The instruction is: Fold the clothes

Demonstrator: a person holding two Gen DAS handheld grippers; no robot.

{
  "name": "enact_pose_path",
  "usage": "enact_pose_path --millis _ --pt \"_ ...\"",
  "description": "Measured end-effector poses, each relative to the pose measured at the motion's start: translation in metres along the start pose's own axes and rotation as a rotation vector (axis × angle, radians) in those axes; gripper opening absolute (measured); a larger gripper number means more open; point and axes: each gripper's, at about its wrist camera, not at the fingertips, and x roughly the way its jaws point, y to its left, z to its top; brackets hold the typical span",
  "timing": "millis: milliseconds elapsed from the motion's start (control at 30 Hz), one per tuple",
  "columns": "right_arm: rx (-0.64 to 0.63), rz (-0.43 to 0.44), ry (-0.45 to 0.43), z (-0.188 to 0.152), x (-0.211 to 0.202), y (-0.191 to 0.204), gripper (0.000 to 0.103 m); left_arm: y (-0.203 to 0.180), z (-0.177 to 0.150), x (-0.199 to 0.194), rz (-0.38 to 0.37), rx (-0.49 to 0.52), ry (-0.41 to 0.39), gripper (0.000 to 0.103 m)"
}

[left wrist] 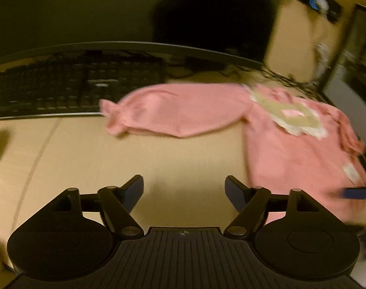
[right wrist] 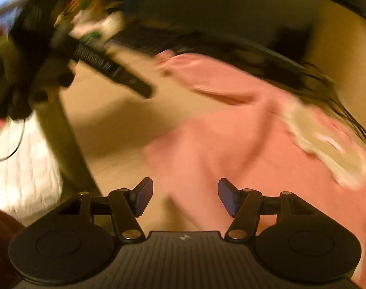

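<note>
A pink long-sleeved top with a cream frilled collar patch lies spread on a light wooden desk. Its one sleeve stretches left toward a keyboard, cuff at the end. My left gripper hovers open over bare desk, just left of the top's body, holding nothing. In the right wrist view, blurred by motion, the same pink top fills the centre and right. My right gripper is open above its lower edge with nothing between the fingers. A blue pad of the right gripper shows at the left view's right edge.
A black keyboard lies at the back left in front of a dark monitor. Dark cables tangle behind the collar. The other gripper's black body crosses the right view's upper left; white quilted fabric lies beyond the desk edge.
</note>
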Motion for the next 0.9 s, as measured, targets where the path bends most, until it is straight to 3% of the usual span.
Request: enact_pose_path --millis 33,67,100,133,333,500,600,667,700,733,767,800,900 --pt "-0.038 -0.022 0.014 0.002 0.01 0.004 0.06 -0.003 -0.003 -0.002 -0.021 0.008 0.001 0.084" --pt "-0.065 -0.043 0.025 0.004 0.018 0.007 0.047 -0.008 -0.006 -0.004 -0.04 0.036 0.002 0.085" --pt "-0.046 -0.061 0.019 0.008 0.018 0.001 0.032 -0.014 -0.01 -0.006 -0.059 0.064 0.002 0.088" --pt "-0.028 -0.079 0.013 0.013 0.018 -0.005 0.001 -0.019 -0.013 -0.008 -0.078 0.092 0.003 0.09" --pt "0.324 -0.064 -0.16 0.049 -0.05 -0.084 0.002 -0.059 -0.033 -0.012 -0.166 0.301 -0.006 0.098" --pt "0.385 -0.05 -0.196 0.051 -0.071 -0.099 0.002 -0.111 -0.034 0.018 -0.162 0.461 -0.065 0.098" --pt "0.425 -0.08 -0.162 0.026 -0.074 -0.104 0.003 -0.135 -0.027 0.038 -0.157 0.505 -0.11 0.097" --pt "0.466 -0.109 -0.132 0.005 -0.077 -0.11 0.005 -0.137 -0.02 0.052 -0.125 0.478 -0.092 0.072" --pt "0.486 -0.123 -0.117 -0.006 -0.078 -0.113 0.008 -0.138 -0.016 0.059 -0.11 0.464 -0.082 0.039" --pt "0.506 -0.138 -0.102 -0.016 -0.08 -0.116 0.019 -0.123 -0.01 0.059 -0.11 0.378 -0.065 0.016" --pt "0.526 -0.152 -0.087 -0.027 -0.081 -0.119 0.033 -0.108 -0.005 0.059 -0.11 0.289 -0.047 0.013" --pt "0.546 -0.167 -0.072 -0.037 -0.082 -0.122 0.038 -0.092 0.001 0.059 -0.11 0.2 -0.03 0.013" --pt "0.606 -0.211 -0.026 -0.068 -0.086 -0.131 0.039 -0.043 -0.009 0.038 -0.102 0.0 -0.014 0.013"
